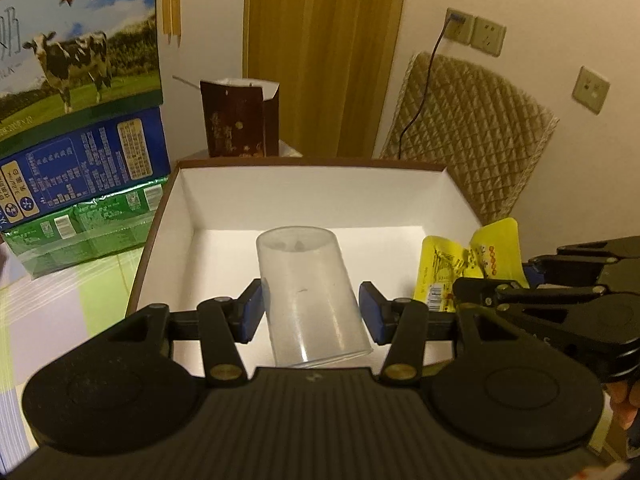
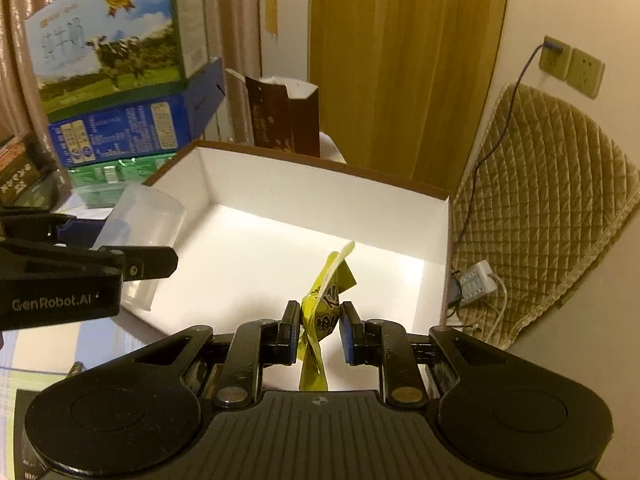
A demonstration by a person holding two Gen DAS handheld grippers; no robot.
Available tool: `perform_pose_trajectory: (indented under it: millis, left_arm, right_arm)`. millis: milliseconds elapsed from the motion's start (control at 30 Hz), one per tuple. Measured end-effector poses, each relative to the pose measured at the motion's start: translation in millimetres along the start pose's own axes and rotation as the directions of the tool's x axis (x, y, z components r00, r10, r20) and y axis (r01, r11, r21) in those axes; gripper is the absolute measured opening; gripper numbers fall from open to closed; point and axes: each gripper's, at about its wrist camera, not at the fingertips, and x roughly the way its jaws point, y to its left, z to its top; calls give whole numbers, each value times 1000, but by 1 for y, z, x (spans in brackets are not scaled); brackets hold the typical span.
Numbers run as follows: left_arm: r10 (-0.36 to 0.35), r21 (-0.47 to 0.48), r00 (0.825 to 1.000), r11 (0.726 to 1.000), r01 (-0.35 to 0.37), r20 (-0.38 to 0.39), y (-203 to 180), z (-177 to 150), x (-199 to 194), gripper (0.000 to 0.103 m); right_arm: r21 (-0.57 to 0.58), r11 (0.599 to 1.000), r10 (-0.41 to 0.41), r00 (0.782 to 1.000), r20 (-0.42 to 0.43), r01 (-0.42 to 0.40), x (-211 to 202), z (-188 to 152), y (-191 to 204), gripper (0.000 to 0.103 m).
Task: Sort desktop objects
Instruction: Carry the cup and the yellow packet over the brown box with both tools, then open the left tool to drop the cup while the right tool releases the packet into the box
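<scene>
A clear plastic cup (image 1: 312,296) lies tilted between the fingers of my left gripper (image 1: 311,310), over the open white box (image 1: 312,196). The pads sit at the cup's sides; a small gap shows at the right pad. The cup also shows in the right wrist view (image 2: 140,220). My right gripper (image 2: 320,330) holds a yellow snack packet (image 2: 324,312) above the box (image 2: 320,192); the left pad touches it, the right pad stands just off it. The packet shows in the left wrist view (image 1: 468,264) at the box's right side.
Stacked milk cartons (image 1: 76,120) stand left of the box. A dark brown paper bag (image 1: 238,120) stands behind it. A quilted cushion (image 1: 472,132) leans on the wall at right, with a cable and wall sockets (image 1: 476,32). A power strip (image 2: 476,280) lies right of the box.
</scene>
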Motion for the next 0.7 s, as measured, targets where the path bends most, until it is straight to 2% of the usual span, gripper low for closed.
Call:
perform_pose_trajectory:
  millis: [200,433,633,700]
  left_arm:
    - [12,6,998,1000,-12,-64,5,3,35,46]
    - [11,-20,988,1000,-14,-155,10,0,74,46]
    - [30,-4,977,1000,-31,-212,11,0,90,46]
    - [27,0,974,1000,-28,-224,10,0,92,43]
  right_arm:
    - [40,999,26,999,-36,-25,32,6,-8,18]
    - [62,998,37,996,-86,-31,63,4,-18,18]
    - [81,996,51,992,-112,-42,78,4,-25,18]
    - [77,996,52,992,-119,-43,82,4,-24,18]
